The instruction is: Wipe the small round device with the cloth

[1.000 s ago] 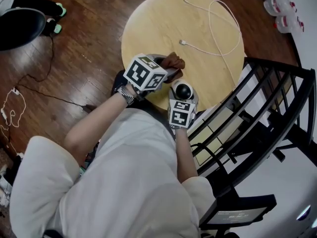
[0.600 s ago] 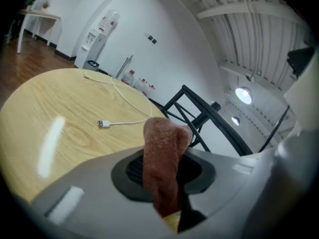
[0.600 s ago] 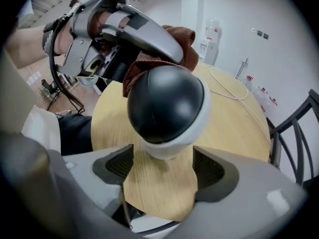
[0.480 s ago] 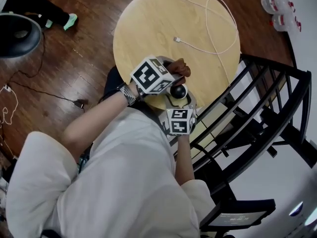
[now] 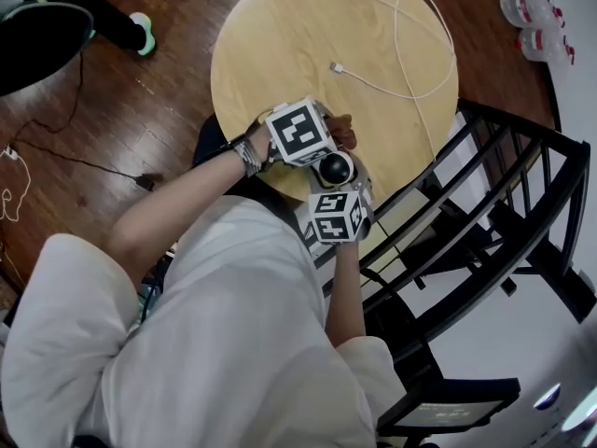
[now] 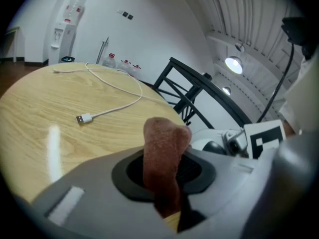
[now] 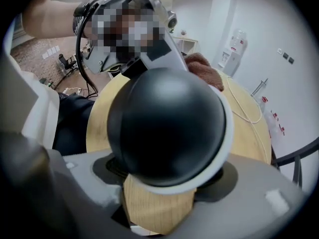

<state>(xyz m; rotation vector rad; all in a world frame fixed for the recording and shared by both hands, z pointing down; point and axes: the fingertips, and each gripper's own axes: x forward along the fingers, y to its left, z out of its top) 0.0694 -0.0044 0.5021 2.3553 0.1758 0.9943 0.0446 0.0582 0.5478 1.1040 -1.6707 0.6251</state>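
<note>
The small round device [image 7: 167,126] is a black dome with a white rim; my right gripper [image 7: 164,183] is shut on it and holds it above the near edge of the round wooden table [image 5: 280,45]. In the head view the device [image 5: 335,168] sits just below the left gripper's marker cube. My left gripper [image 6: 167,183] is shut on a reddish-brown cloth [image 6: 163,158] that sticks up between its jaws. The cloth [image 5: 342,131] pokes out beside the device, and in the right gripper view the cloth [image 7: 204,68] lies just behind the dome.
A white USB cable [image 5: 396,63] loops across the far half of the table. A black metal chair frame [image 5: 504,213] stands to the right. Bottles [image 5: 522,12] sit on the floor at the upper right. Cords trail over the wooden floor [image 5: 56,171] at left.
Both grippers have drawn closer together; the left gripper with the cloth has shifted right, its marker cube now right over the device. The right gripper has barely moved.
</note>
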